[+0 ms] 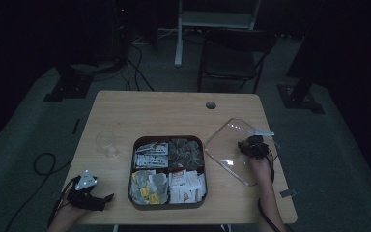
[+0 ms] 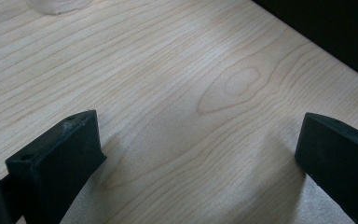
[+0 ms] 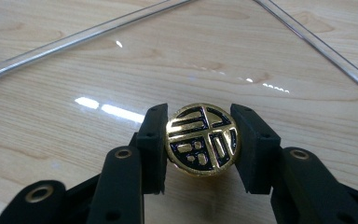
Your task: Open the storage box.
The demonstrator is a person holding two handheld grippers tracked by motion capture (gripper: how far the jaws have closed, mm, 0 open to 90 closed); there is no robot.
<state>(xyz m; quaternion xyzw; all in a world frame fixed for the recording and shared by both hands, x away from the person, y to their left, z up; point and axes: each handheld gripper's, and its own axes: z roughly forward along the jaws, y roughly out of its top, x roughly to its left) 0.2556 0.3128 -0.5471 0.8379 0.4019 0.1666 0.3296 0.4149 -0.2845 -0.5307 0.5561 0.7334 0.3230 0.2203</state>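
Observation:
A dark square tray sits at the table's front middle. Its four compartments hold tea bags and sachets. To its right is a clear square lid, tilted over the table. My right gripper is shut on the lid's round gold knob. In the right gripper view the knob, gold with black markings, is pinched between the two black pads of the right gripper, with the lid's clear rim beyond. My left gripper rests open at the front left corner. In the left gripper view, the left gripper has bare wood between its jaws.
A small clear cup stands left of the tray, and its base shows in the left gripper view. A round cable hole is near the table's far edge. A folding chair stands behind the table, with cables on the floor.

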